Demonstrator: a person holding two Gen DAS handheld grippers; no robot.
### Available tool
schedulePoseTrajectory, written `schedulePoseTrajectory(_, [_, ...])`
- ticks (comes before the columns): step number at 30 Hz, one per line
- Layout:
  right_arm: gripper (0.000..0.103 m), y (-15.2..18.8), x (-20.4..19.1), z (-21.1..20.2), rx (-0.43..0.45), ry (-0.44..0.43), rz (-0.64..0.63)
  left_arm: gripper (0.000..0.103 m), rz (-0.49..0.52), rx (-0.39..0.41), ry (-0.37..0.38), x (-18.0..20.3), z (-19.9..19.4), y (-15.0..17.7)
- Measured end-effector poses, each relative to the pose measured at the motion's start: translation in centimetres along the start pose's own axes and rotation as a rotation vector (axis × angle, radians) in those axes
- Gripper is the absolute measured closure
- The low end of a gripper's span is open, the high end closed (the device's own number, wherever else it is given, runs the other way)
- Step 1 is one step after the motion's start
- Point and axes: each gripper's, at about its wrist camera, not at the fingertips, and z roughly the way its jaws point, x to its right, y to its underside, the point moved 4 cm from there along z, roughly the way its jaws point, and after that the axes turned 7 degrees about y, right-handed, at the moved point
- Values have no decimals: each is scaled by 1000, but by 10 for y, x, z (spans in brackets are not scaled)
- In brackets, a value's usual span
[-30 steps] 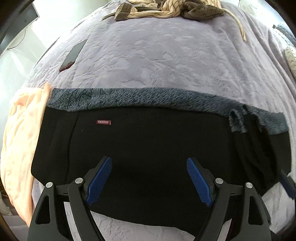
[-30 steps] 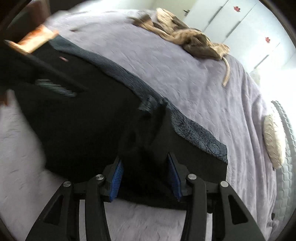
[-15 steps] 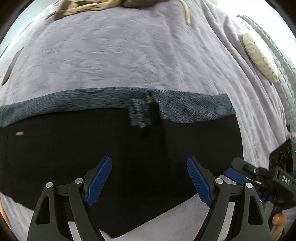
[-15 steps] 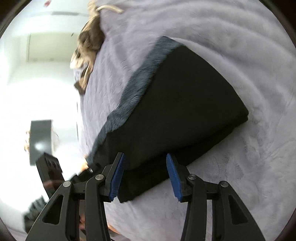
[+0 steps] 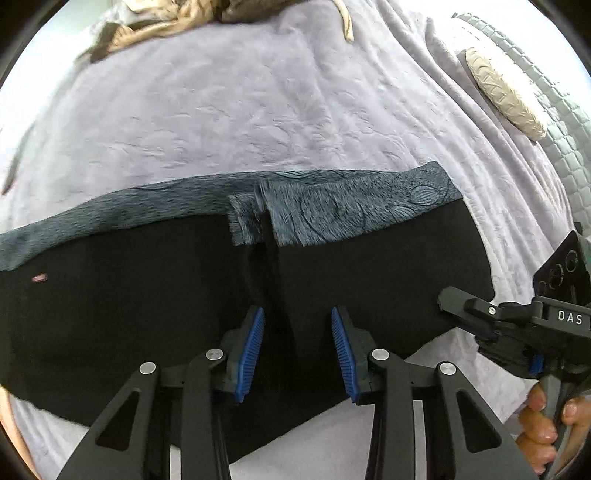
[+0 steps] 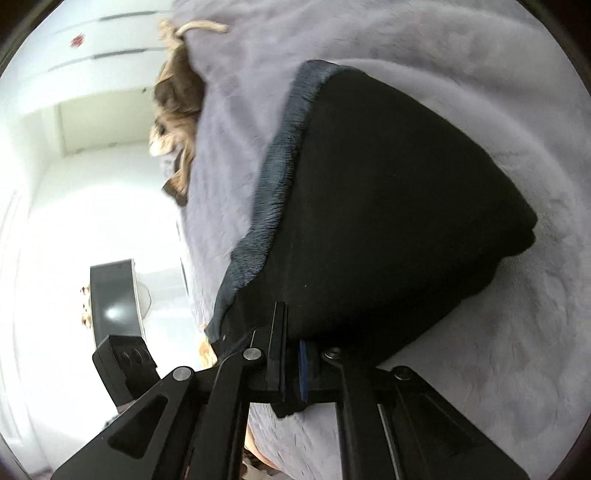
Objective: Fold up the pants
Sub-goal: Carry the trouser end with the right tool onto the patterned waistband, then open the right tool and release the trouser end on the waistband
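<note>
Black pants (image 5: 147, 302) with a grey patterned waistband (image 5: 351, 210) lie folded across a lilac bedspread (image 5: 258, 110). My left gripper (image 5: 297, 350) hovers over the near middle of the pants, jaws partly open and empty. My right gripper (image 6: 291, 373) is rolled on its side and shut on the near edge of the pants (image 6: 388, 221). It also shows in the left wrist view (image 5: 476, 317) at the pants' right end, held by a hand.
A heap of brown and beige clothes (image 5: 177, 18) lies at the bed's far edge. A cream cushion (image 5: 502, 96) rests at the right by a grey quilted surface (image 5: 546, 110). A dark monitor (image 6: 114, 295) stands off the bed.
My left gripper has swung right along the pants and narrowed its jaws. My right gripper has rolled sideways and closed on the pants' edge.
</note>
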Motion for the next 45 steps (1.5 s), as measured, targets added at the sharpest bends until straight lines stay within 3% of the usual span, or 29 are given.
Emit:
schedulePoseTrajectory(4, [98, 11, 14, 9, -40, 64, 1, 63, -46, -58, -45, -14, 25, 19])
schedulePoseTrajectory(7, [98, 10, 33, 27, -59, 94, 45, 63, -67, -35, -45, -17, 30, 21])
schedulePoseTrajectory(10, [96, 6, 30, 33, -76, 114, 1, 58, -51, -20, -70, -13, 26, 21])
schedulePoseTrajectory(12, [83, 5, 15, 28, -126, 121, -74, 53, -43, -13, -72, -10, 21, 18])
schedulePoseTrajectory(13, [66, 6, 6, 25, -166, 120, -122, 45, -43, -12, -80, -10, 17, 17])
schedulePoseTrajectory(14, [59, 7, -6, 18, -200, 110, -180, 44, -41, -6, -86, -10, 11, 15])
schedulePoseTrajectory(15, [59, 6, -17, 9, -208, 94, -238, 44, -36, 5, -90, -10, 5, 12])
schedulePoseTrajectory(19, [59, -19, -55, -35, -123, 46, -425, 44, -22, 41, -110, -8, -14, -4])
schedulePoseTrajectory(21, [59, -49, -54, -52, -8, 129, -453, 44, -11, 49, -109, 0, -14, -16])
schedulePoseTrajectory(22, [59, -65, -50, -54, 47, 210, -457, 44, -7, 52, -109, 2, -12, -24])
schedulePoseTrajectory(23, [59, -82, -43, -53, 80, 285, -456, 44, 1, 55, -108, 7, -8, -31])
schedulePoseTrajectory(25, [59, -107, -28, -44, 88, 327, -432, 44, 17, 56, -107, 19, 7, -48])
schedulePoseTrajectory(29, [59, -129, -10, -26, 47, 250, -377, 44, 46, 41, -93, 34, 29, -57])
schedulePoseTrajectory(32, [58, -138, 3, -5, -28, 189, -326, 44, 54, 17, -142, 32, 50, -56])
schedulePoseTrajectory(35, [63, -140, 12, 1, -75, 156, -228, 44, 56, 4, -162, 24, 56, -50])
schedulePoseTrajectory(38, [64, -125, -5, -6, -80, 164, -322, 44, 81, -2, -195, 22, 56, -41])
schedulePoseTrajectory(40, [64, -119, -13, -6, -76, 215, -375, 30, 58, -25, -217, 17, 61, -36])
schedulePoseTrajectory(45, [60, -117, -21, 20, -28, 508, -534, 26, -16, -33, -192, 3, 63, -25])
